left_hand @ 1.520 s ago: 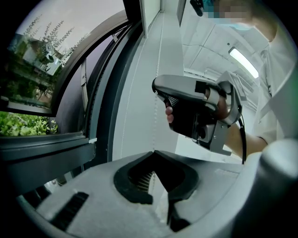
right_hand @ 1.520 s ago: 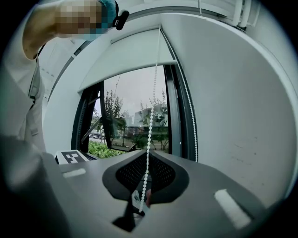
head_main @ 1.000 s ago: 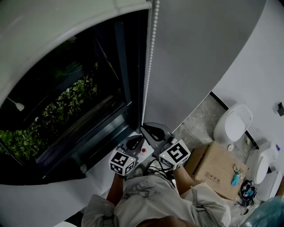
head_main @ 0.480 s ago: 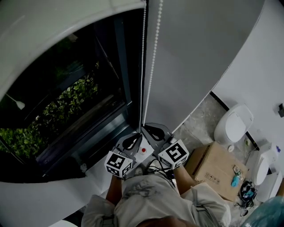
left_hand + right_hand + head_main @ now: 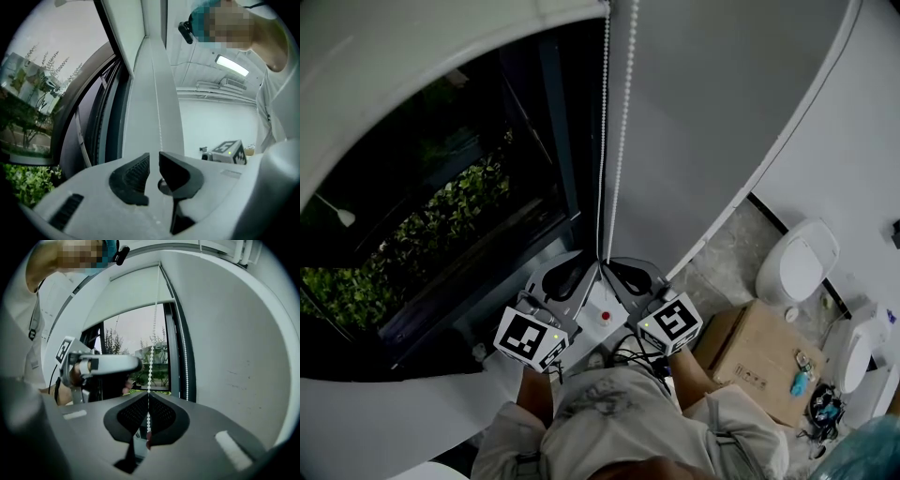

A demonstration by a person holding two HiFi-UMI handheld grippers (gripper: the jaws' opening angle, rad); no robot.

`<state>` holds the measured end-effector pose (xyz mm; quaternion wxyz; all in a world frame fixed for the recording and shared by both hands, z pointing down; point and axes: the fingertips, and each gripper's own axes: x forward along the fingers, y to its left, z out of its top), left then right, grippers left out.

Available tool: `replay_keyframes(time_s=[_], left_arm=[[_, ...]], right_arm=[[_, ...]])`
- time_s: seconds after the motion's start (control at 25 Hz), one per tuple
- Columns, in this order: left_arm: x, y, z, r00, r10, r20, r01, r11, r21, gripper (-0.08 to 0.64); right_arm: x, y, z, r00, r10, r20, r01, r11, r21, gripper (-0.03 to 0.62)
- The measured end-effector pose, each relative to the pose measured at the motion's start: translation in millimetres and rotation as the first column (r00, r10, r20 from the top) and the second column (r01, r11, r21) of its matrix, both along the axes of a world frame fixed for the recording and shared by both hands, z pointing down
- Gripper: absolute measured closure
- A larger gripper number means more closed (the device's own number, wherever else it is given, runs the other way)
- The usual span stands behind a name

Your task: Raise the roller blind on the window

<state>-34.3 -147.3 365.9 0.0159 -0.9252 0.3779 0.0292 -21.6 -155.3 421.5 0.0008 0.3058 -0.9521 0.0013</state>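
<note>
**Left gripper** (image 5: 153, 168): my dark ribbed fingers (image 5: 133, 178) have just been opening and now stand apart with a narrow gap. They pinch nothing. A faint strand of beads runs up just beyond the gap, but I cannot tell whether it passes through it. In the head view this gripper sits higher along the cord than it did a second ago, when it was level with its partner.

**Right gripper** (image 5: 148, 416): it is unmoved, with my fingers (image 5: 164, 418) pressed together on the white plastic bead chain (image 5: 151, 362), which rises taut from between them.

**White bead chain, head view** (image 5: 623, 112): two strands hang side by side down the right edge of the dark-framed window (image 5: 469, 206).

**Pale grey fabric roller blind** (image 5: 126, 298): it covers the upper part of the window, and trees and sky show in the glass below, so I judge the raising only part done.

**Reading:** this looks like a hand-over-hand pull. The right gripper anchors the chain while the left one lets go and reaches up for a fresh hold. The next step would be to close the left fingers on the correct strand.
</note>
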Motion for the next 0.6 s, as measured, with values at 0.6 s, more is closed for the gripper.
replay_keyframes(time_s=[0.6], left_arm=[[29, -19, -76, 0.999, 0.042, -0.017, -0.038, 0.988, 0.152, 0.519]], right_arm=[[-7, -2, -2, 1.000, -0.006, -0.007, 0.007, 1.000, 0.026, 0.580]])
